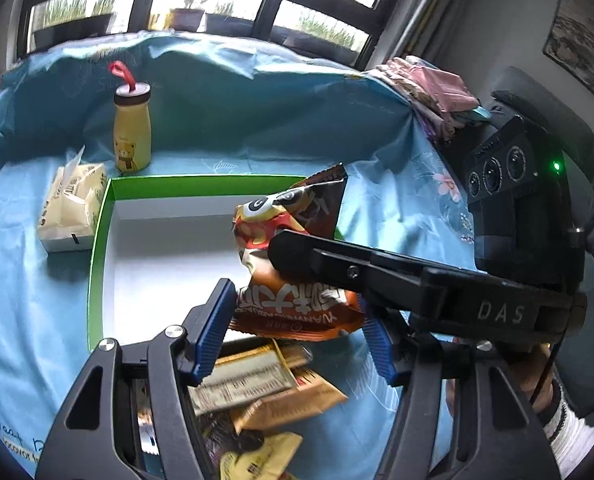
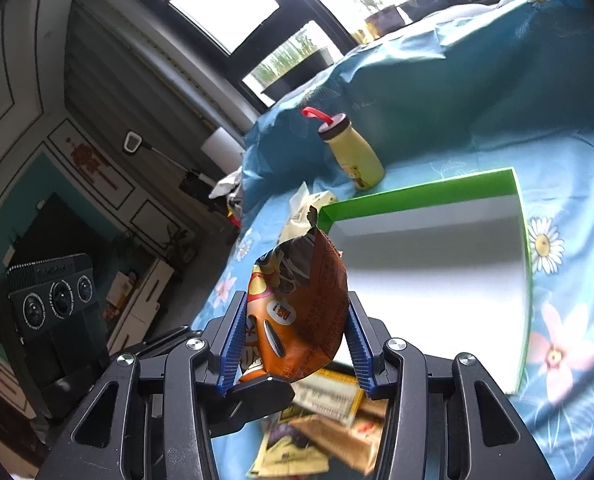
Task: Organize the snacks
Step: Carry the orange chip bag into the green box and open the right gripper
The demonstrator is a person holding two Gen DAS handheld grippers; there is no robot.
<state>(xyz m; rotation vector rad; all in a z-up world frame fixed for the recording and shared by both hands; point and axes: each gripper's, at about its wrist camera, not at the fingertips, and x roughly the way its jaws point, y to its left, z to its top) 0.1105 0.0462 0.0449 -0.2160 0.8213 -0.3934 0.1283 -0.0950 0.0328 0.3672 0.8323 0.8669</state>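
An orange-brown snack bag (image 1: 293,248) hangs in the air over the near right corner of the green-rimmed box (image 1: 97,248). My right gripper (image 2: 295,344) is shut on the bag (image 2: 301,304); its black fingers (image 1: 337,260) reach in from the right in the left wrist view. My left gripper (image 1: 301,328) is open, its blue pads either side of the bag's lower edge, not pressing it. A pile of small flat snack packets (image 1: 265,392) lies on the blue cloth below both grippers; it also shows in the right wrist view (image 2: 325,428). The box (image 2: 523,216) has a white, bare floor.
A yellow bear bottle (image 1: 131,132) with a red strap stands behind the box. A tissue pack (image 1: 71,208) lies left of the box. Folded pink cloth (image 1: 437,92) sits at the table's far right corner. A sofa is at the right.
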